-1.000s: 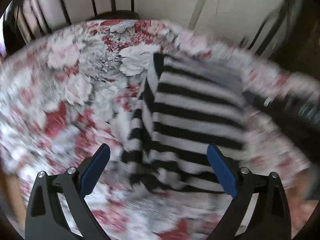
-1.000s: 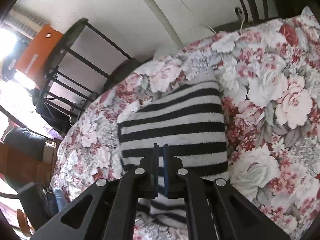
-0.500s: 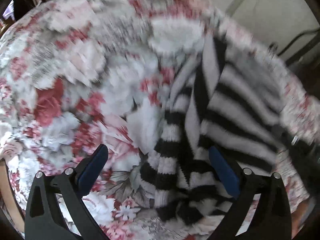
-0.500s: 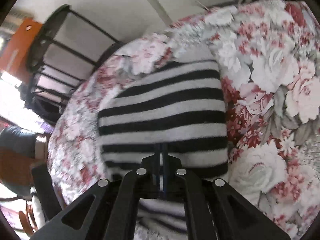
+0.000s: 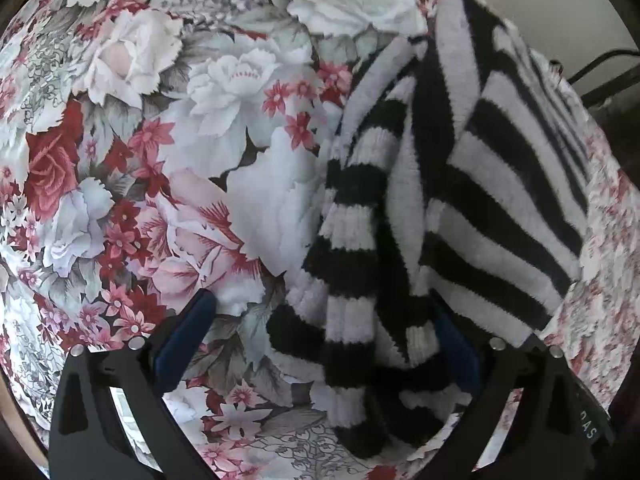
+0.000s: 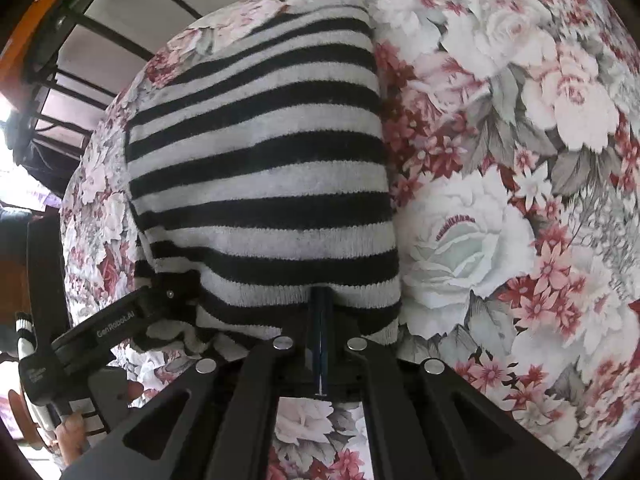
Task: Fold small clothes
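A black-and-white striped knitted garment (image 5: pixel 472 184) lies on a round table with a floral cloth (image 5: pixel 168 160). In the left wrist view my left gripper (image 5: pixel 320 332) is open, its blue pads either side of the garment's bunched near edge (image 5: pixel 352 344). In the right wrist view the garment (image 6: pixel 260 168) lies flat ahead, and my right gripper (image 6: pixel 320 304) is shut on its near hem. The left gripper (image 6: pixel 132 320) shows there at the garment's left corner.
The floral cloth (image 6: pixel 520 200) covers the whole round table. A dark metal chair frame (image 6: pixel 72 60) stands beyond the far edge, with a pale wall behind. A wire (image 5: pixel 600 64) runs past the table's far right.
My left gripper has moved down and closer to the garment's near-left edge, which is now bunched between its open fingers. My right gripper has stayed shut on the hem while moving closer over the garment.
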Motion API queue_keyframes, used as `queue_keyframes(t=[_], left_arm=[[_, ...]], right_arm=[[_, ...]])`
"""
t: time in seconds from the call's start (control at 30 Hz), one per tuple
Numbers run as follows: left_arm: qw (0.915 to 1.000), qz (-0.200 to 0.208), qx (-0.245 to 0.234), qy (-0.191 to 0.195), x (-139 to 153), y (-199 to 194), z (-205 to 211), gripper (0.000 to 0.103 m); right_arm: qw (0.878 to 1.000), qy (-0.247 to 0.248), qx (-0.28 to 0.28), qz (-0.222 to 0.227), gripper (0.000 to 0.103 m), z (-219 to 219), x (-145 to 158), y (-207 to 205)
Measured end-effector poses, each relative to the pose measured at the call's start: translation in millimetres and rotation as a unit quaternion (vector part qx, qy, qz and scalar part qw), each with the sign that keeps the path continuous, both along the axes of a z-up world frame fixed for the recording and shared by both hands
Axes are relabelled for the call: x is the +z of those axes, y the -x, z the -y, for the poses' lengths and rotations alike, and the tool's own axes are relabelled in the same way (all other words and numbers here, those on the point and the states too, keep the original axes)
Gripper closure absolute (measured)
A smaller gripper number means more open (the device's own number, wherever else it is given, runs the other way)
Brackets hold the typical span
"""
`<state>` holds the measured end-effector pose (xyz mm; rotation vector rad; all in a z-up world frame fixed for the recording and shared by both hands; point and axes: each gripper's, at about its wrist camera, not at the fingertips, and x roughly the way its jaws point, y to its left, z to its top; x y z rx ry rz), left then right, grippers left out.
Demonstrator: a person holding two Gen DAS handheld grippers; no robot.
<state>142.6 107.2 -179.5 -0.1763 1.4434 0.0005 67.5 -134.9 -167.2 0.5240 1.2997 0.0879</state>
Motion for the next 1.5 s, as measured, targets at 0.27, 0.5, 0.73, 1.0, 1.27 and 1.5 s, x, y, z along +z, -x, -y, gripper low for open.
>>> queue_keyframes(t=[0.27, 0.5, 0.73, 1.0, 1.27, 1.5], left_arm=[[0.9859, 0.062, 0.001, 0.155, 43.2, -5.6, -34.1, 0.005], [0.9815, 0.057, -0.025, 0.181, 22.3, -13.1, -22.5, 0.005], [0.9827, 0.03, -0.004, 0.183, -18.0, -29.9, -18.5, 0.005], [0.9832, 0.022, -0.07, 0.167, -23.4, -29.0, 2.9, 0.004], [0.9842, 0.051, -0.097, 0.139, -12.2, -24.4, 32.9, 0.013], [0.984, 0.084, -0.117, 0.105, 10.6, -16.3, 47.2, 0.028]], right_arm=[[0.992, -0.057, -0.06, 0.096, 0.037, 47.3, 54.0, 6.5], [0.988, -0.109, -0.066, 0.088, 0.034, 79.9, 24.1, 7.9], [0.967, -0.218, -0.103, 0.084, 0.033, 102.0, -17.5, 1.7], [0.971, -0.228, -0.029, 0.07, 0.024, 46.7, -51.0, -28.9], [0.985, -0.146, -0.01, 0.093, 0.04, 17.8, -28.0, -28.3], [0.99, -0.098, 0.0, 0.104, 0.049, 15.4, -0.4, -25.0]])
